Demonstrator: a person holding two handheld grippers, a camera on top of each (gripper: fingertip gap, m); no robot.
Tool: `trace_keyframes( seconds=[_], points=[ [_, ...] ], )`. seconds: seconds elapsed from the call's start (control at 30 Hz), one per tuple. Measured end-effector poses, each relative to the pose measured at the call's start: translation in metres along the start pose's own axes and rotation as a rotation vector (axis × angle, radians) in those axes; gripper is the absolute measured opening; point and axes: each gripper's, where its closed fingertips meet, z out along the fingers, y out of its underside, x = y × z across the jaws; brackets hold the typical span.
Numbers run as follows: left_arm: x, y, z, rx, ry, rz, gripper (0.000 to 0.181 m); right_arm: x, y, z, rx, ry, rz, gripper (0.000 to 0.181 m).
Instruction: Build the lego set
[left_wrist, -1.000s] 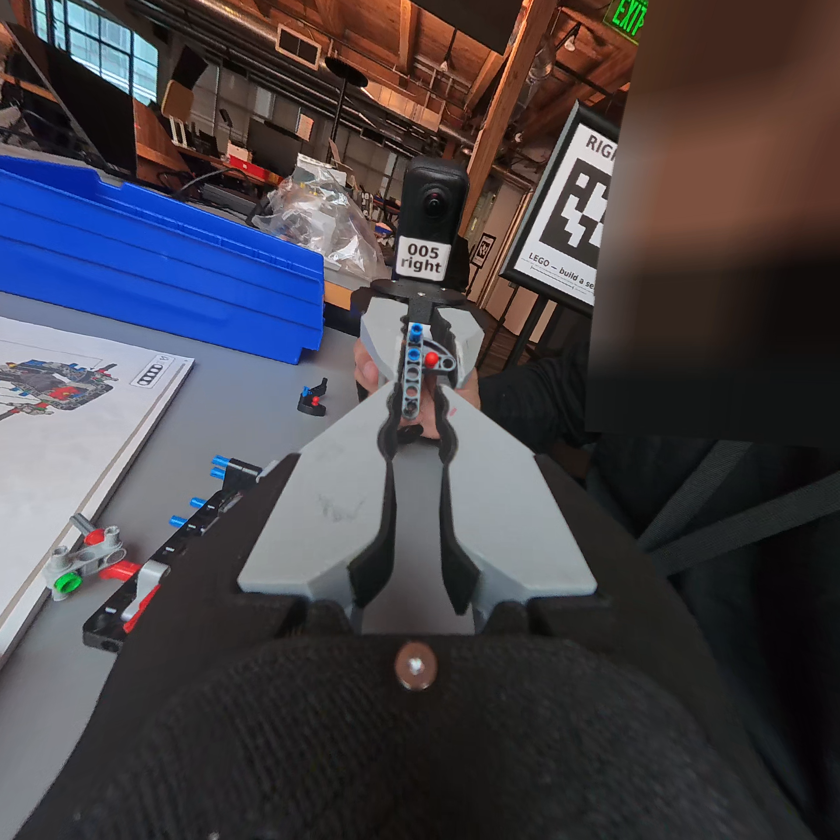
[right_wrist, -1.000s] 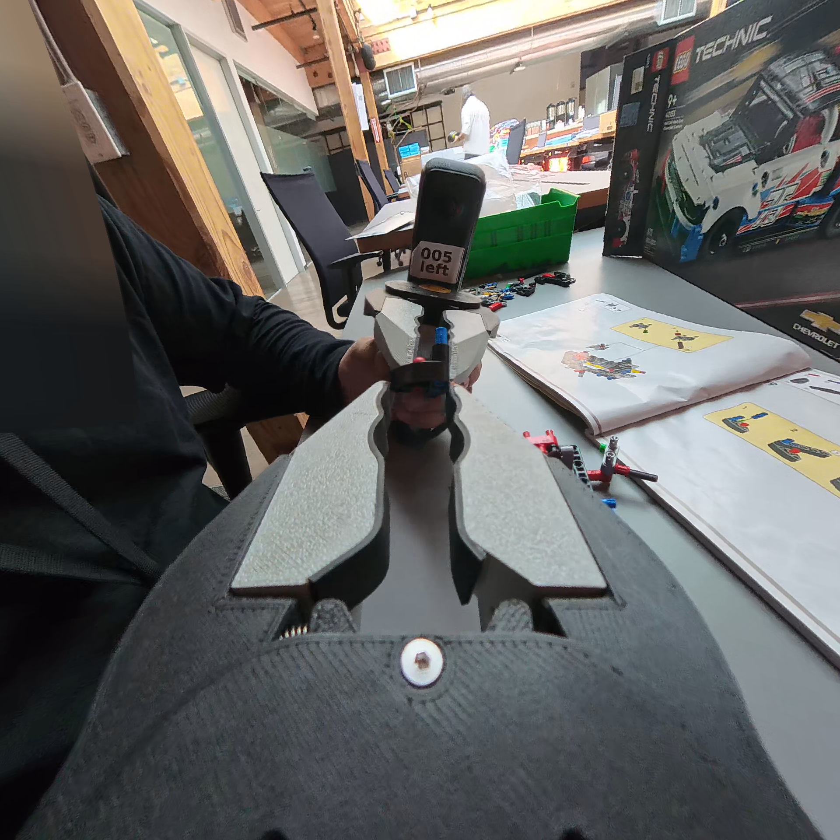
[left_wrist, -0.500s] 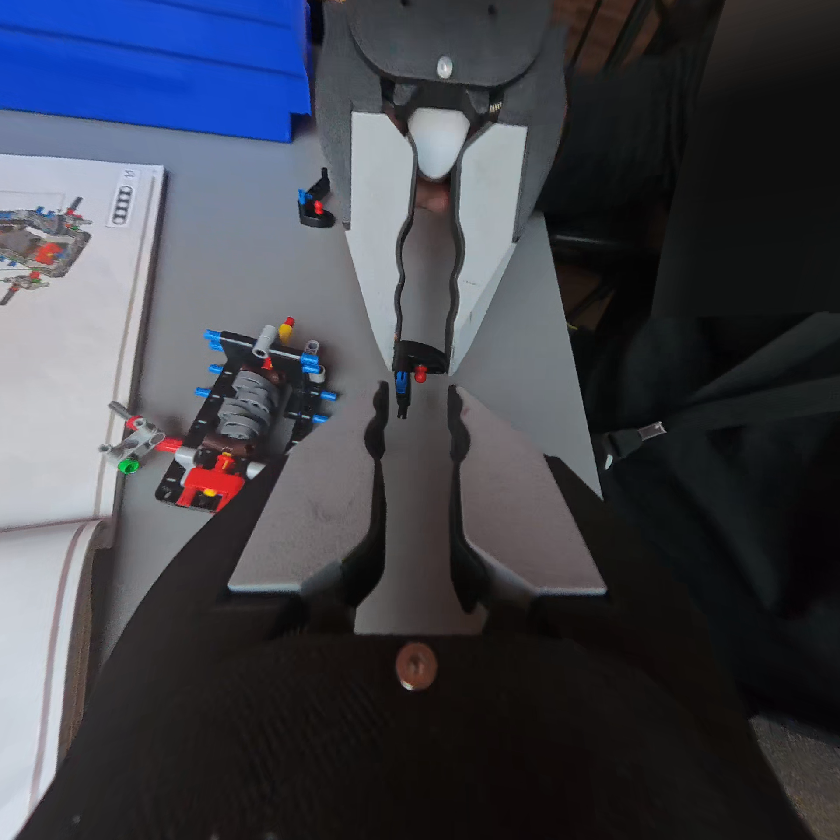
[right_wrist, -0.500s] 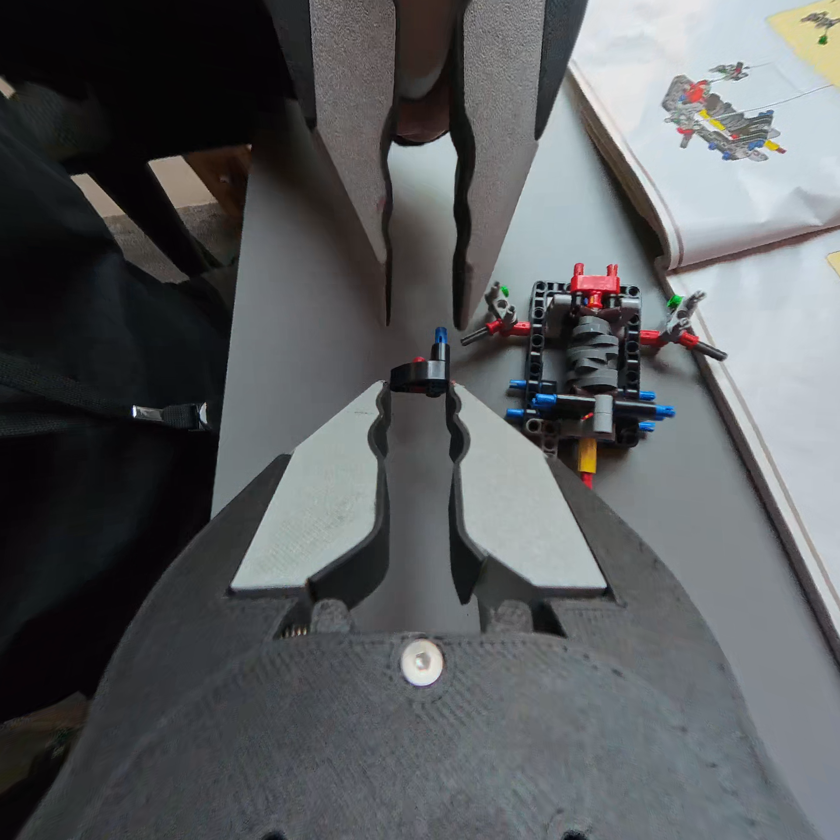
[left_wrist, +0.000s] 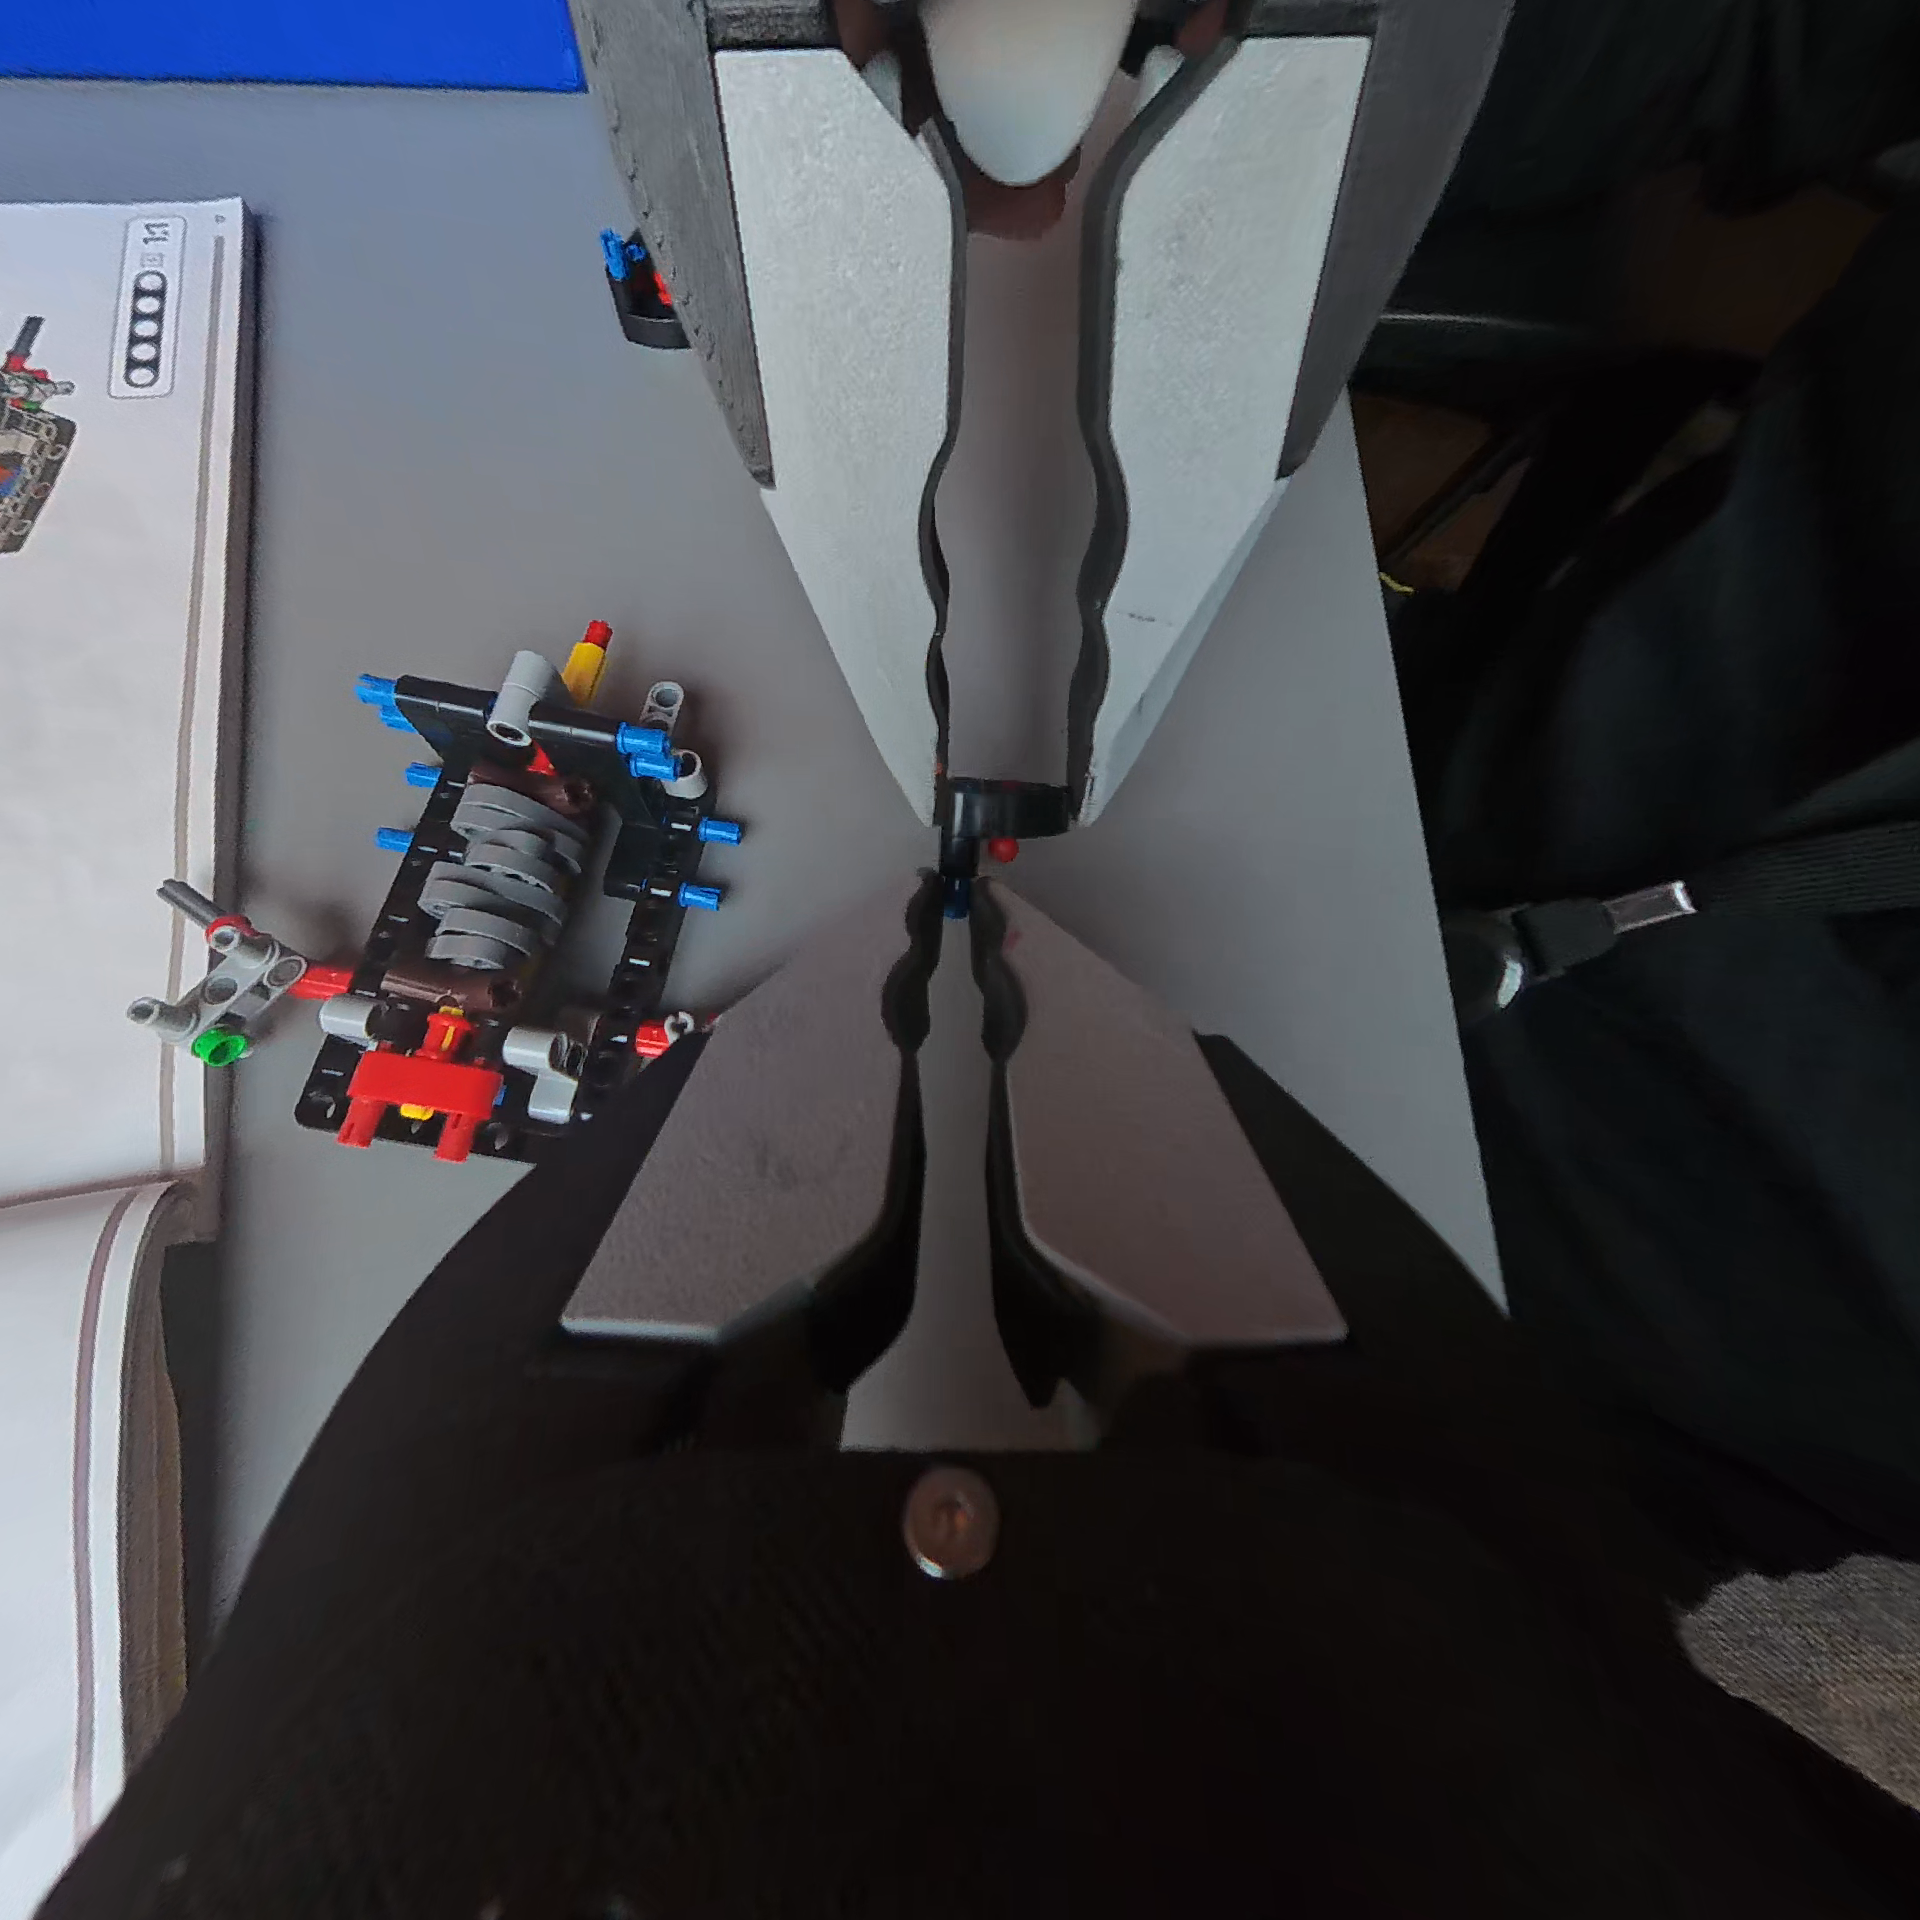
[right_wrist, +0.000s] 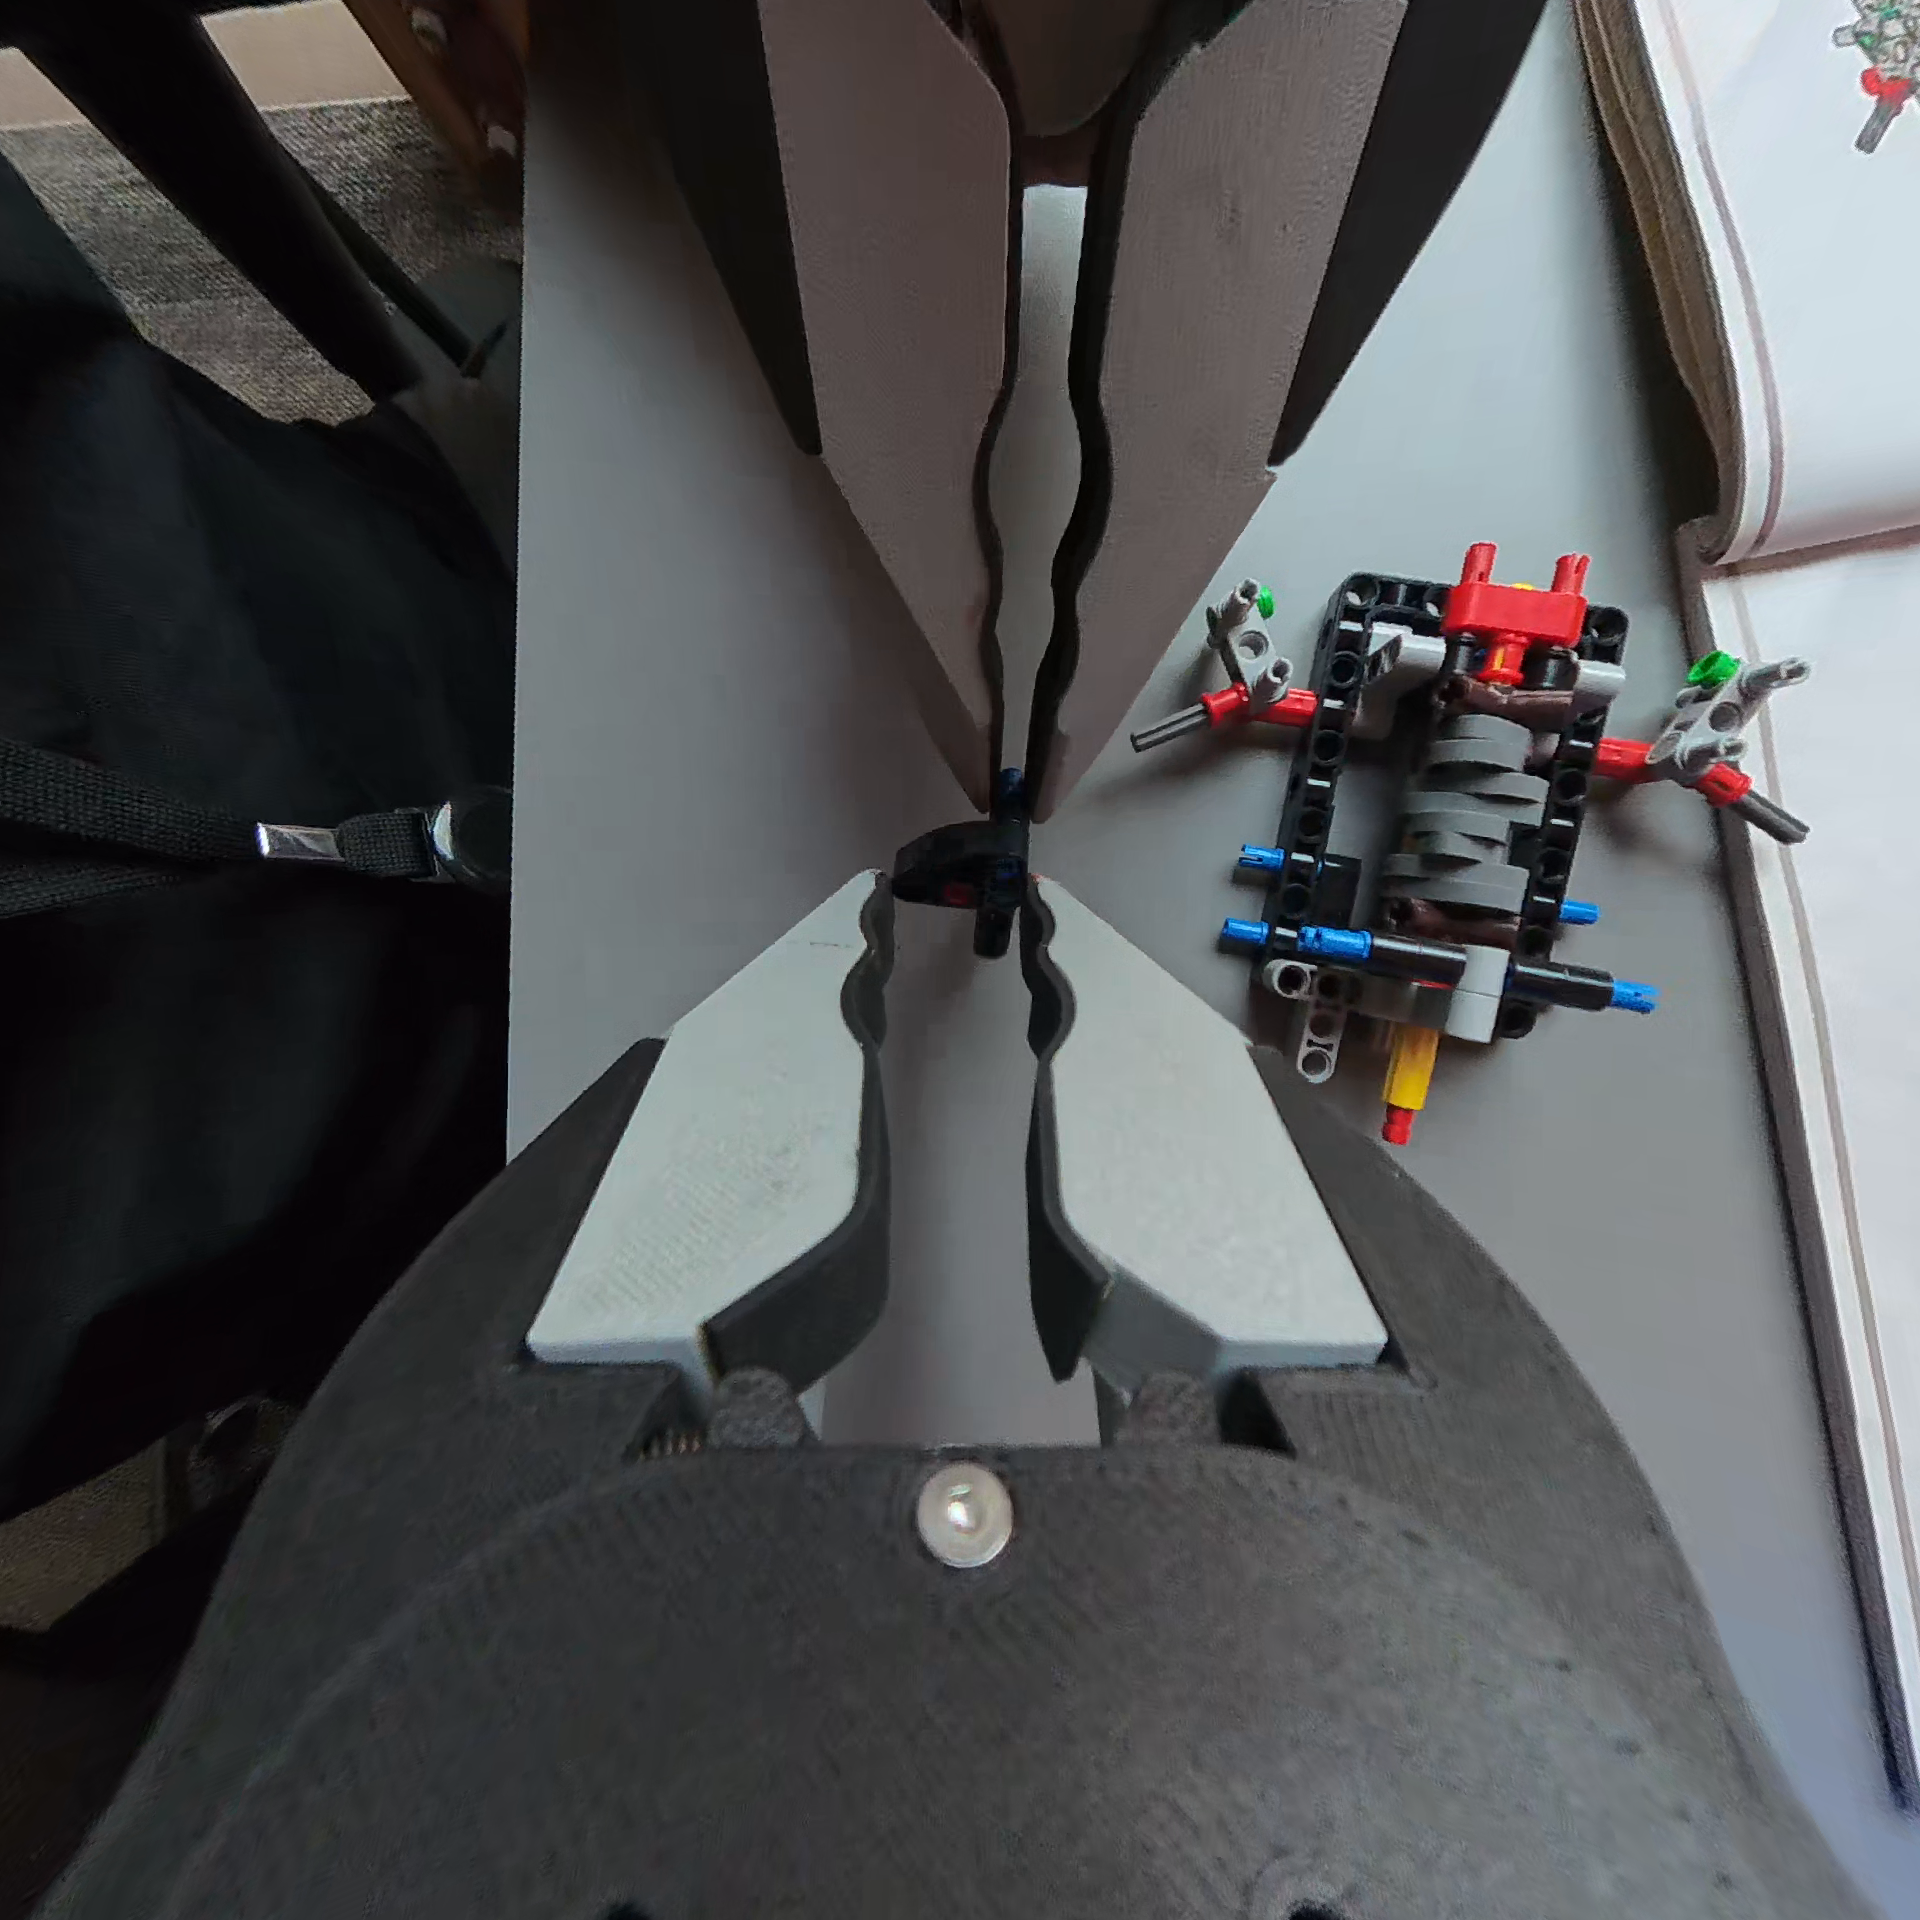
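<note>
My right gripper (right_wrist: 961, 891) is shut on a small black connector (right_wrist: 940, 857) with a red pin, held above the grey table (right_wrist: 675, 623). My left gripper (left_wrist: 956, 896) is shut on the blue pin (left_wrist: 956, 904) that sticks out of that connector (left_wrist: 1013, 810). The two grippers meet tip to tip; the right gripper (left_wrist: 1003, 805) comes in from the top of the left wrist view, and the left gripper (right_wrist: 1010, 795) from the top of the right wrist view. The partly built black frame with grey gears (left_wrist: 520, 883) lies on the table beside them, and also shows in the right wrist view (right_wrist: 1455, 810).
An open instruction booklet (left_wrist: 94, 727) lies beyond the frame, also in the right wrist view (right_wrist: 1849, 831). A blue bin (left_wrist: 281, 36) stands at the back. A small black part with blue and red pins (left_wrist: 644, 296) lies near it. The table edge (left_wrist: 1403, 831) and a person's dark clothing are close. Left and right tips are no more than a few centimetres apart.
Both grippers have tilted from level down towards the table. They have drawn together, and my left gripper has closed on the blue pin of the connector in my right gripper.
</note>
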Motion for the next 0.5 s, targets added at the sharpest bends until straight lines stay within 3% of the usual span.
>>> trace_keyframes(
  seconds=[0.2, 0.33, 0.5],
  points=[
    [-0.010, -0.017, -0.017, 0.219, 0.025, -0.068, 0.001, 0.005, 0.003, -0.005, 0.100, -0.001, -0.025, 0.030],
    [-0.019, -0.028, -0.032, 0.361, 0.069, -0.156, 0.001, 0.019, -0.003, -0.021, 0.207, 0.031, 0.018, 0.025],
    [-0.021, -0.036, -0.039, 0.437, 0.118, -0.218, 0.002, 0.030, -0.017, -0.030, 0.309, 0.058, 0.071, 0.019]
  ],
)
